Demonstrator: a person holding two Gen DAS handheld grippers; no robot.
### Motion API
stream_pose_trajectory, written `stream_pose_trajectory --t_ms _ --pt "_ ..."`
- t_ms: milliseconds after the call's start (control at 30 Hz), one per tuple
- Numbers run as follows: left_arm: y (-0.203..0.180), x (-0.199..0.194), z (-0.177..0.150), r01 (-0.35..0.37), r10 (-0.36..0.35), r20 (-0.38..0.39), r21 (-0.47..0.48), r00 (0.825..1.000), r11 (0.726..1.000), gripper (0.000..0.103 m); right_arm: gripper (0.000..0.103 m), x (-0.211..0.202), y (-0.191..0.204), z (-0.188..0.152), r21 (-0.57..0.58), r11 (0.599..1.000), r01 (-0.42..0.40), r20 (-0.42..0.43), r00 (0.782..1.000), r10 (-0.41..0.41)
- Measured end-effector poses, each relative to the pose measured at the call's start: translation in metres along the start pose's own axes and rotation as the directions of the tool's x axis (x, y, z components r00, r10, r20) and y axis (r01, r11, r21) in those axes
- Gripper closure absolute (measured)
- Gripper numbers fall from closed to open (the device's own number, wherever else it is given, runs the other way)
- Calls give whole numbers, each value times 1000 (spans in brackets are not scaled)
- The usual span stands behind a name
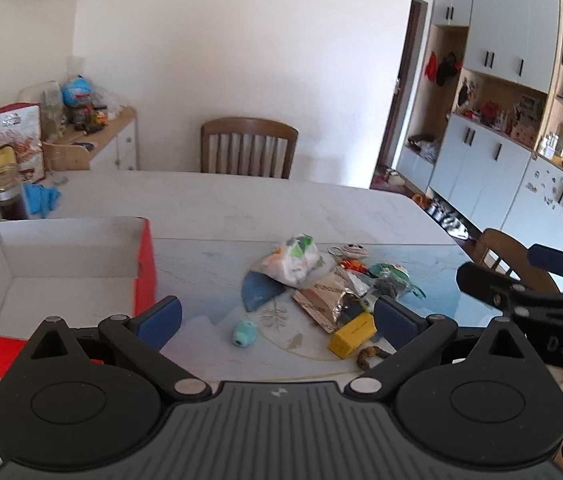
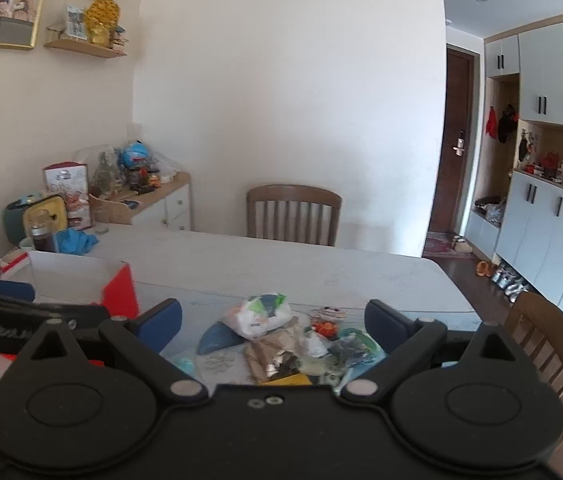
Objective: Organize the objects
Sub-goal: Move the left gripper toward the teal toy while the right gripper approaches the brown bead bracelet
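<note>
Pale marble table (image 1: pixel 265 204); red box (image 1: pixel 57 268) left, clutter pile (image 1: pixel 321 280) centre. Chair (image 1: pixel 248 146) against white wall. Left gripper (image 1: pixel 277 316), right gripper (image 2: pixel 273 320): both spread, empty.

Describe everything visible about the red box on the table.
The red box is an open, lidless cardboard carton, red outside and plain white inside. It sits upright on the table, left of the clutter pile, and looks empty as far as visible. Nothing touches it, and the left hand-held gripper is open near its right corner.
</note>
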State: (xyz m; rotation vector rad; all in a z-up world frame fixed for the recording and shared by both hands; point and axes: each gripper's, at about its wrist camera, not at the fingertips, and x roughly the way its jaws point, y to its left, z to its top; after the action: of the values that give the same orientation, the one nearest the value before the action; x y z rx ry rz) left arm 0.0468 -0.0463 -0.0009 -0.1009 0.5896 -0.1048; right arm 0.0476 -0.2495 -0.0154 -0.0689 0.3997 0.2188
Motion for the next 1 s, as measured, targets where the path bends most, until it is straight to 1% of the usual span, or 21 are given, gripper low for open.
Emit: stream_pose_trajectory --t_ms 100,267,333,400,500,567,600,700,767,900,1000 --pt "-10 12 4 -22 22 -13 37 1000 999 0 6 11 -14 1 20 999 25 -7 1000 -25" --pt "-13 31 10 -14 15 -25 40 1000 999 0 6 33 -34 -1 32 998 46 -37 998 -44" --pt "-14 42 11 -20 22 -28 43 999 999 0 7 43 -42 -2 27 999 37 -53 998 -35" --pt "-14 53 11 -31 33 -28 54 999 998 0 9 54 -48 -5 8 1000 20 -78 997 -19" --pt "-11 74 8 -49 52 -45 61 998 997 0 14 70 -56 -13 -23 999 26 -114 993 -28" --pt "-8 89 4 -61 64 -51 60 997 996 0 23 83 -61 -23 -44 999 25 -148 988 -31" --pt "-6 98 3 -68 72 -60 62 996 996 0 24 89 -63 -29 -54 998 22 -172 985 -31" --pt "0 122 -5 -102 109 -92 75 990 992 0 31 108 -69 -49 -62 998 -1 -253 967 -15" --pt "3 135 -11 -111 120 -103 83 987 990 0 38 117 -70 -61 -73 997 -21 -296 955 -1" --pt "8 160 -24 -122 134 -155 85 979 989 0 42 132 -67 -82 -84 995 -62 -363 931 28" --pt "11 174 -31 -133 147 -182 86 972 987 0 46 141 -69 -92 -70 990 -124 -410 908 85"
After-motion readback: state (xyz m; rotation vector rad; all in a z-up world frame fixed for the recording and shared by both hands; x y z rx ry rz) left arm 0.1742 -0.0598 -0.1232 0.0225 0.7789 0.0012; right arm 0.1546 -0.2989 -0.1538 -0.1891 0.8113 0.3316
